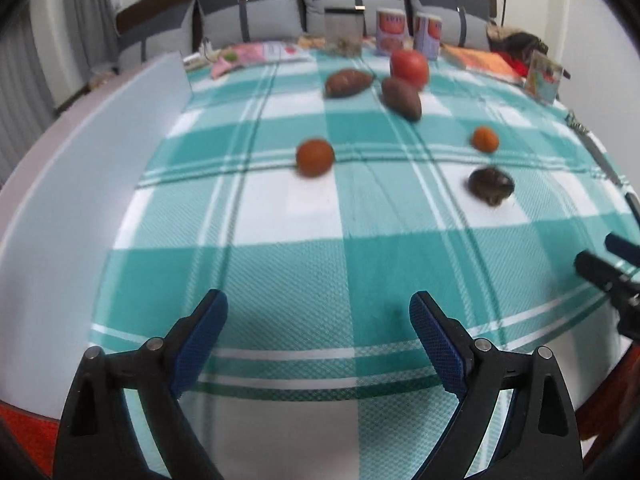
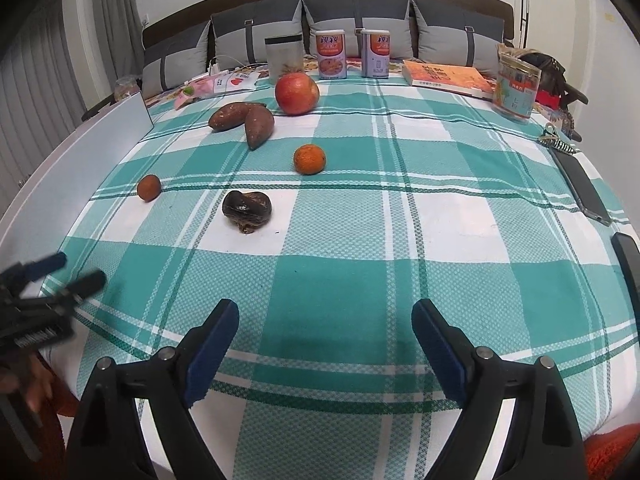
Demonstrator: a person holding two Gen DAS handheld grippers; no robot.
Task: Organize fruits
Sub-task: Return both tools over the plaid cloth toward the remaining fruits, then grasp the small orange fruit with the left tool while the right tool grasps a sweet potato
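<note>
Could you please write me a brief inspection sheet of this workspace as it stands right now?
Surface: checked tablecloth, flat.
Job's things: apple, two sweet potatoes touching, orange, small orange, dark wrinkled fruit, all loose.
Clutter: two cans, book, packet, phone.
Grippers: left gripper and right gripper open, empty.
Cables: white cable at far edge.
Surroundings: cushions, curtain.
</note>
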